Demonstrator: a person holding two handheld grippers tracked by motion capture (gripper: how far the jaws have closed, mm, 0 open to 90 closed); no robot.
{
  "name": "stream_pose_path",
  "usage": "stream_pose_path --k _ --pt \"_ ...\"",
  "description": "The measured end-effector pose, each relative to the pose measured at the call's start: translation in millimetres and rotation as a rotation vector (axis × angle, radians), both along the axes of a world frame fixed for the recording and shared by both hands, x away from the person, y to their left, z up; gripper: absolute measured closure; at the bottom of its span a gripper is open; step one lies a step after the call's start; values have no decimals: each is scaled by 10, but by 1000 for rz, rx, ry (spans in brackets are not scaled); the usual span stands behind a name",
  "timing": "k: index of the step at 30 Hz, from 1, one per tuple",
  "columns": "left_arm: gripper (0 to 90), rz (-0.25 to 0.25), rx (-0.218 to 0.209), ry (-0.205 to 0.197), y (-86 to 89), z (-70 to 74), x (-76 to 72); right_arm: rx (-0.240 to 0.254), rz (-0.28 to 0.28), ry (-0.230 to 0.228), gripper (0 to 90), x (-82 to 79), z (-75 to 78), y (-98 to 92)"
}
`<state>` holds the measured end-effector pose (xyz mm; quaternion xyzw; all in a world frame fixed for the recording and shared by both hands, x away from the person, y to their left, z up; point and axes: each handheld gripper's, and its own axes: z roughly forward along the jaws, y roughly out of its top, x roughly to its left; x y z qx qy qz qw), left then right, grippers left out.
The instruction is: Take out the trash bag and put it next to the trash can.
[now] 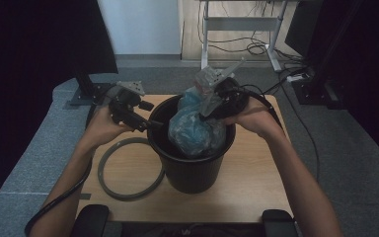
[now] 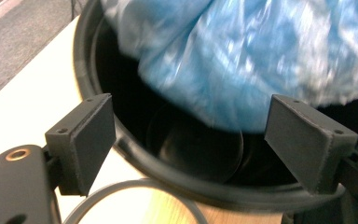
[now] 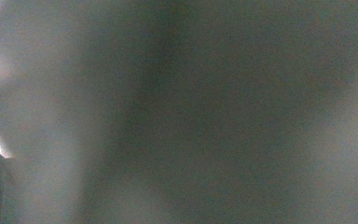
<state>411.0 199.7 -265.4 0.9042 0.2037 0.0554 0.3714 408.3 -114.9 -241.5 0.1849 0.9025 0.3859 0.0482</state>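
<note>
The wooden desk point(image 1: 256, 182) fills the lower middle of the high view. At its centre stands a black bin point(image 1: 192, 170), its rim crossing the lower half of the left gripper view. A crumpled blue plastic bag point(image 1: 195, 131) bulges out of the bin's mouth at centre frame, partly lifted above the rim. Left of the bin, a grey ring point(image 1: 109, 185) lies flat on the desk, just beside the bin's base. The left tongs point(image 2: 189, 135), at the bin's left rim, stand wide with nothing between the pads and the bag hanging beyond them. The right tongs point(image 1: 211, 106) press into the top of the bag; they seem closed on it, though their own view is a blur.
</note>
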Motion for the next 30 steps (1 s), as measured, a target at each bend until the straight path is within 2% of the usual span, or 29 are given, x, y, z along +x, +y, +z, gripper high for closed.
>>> stream_pose_path --k 8,17,21,30 --pt "158 31 -25 3 255 -70 -33 -38 -23 -5 748 -11 193 -85" --pt "148 68 -38 26 417 -295 -34 -37 -67 -33 748 -61 444 -237" --pt "136 78 -69 41 490 -410 -33 -47 -91 -42 748 -93 547 -304" --pt "65 128 -48 56 605 -678 -35 -62 -149 -62 748 -169 747 -492"
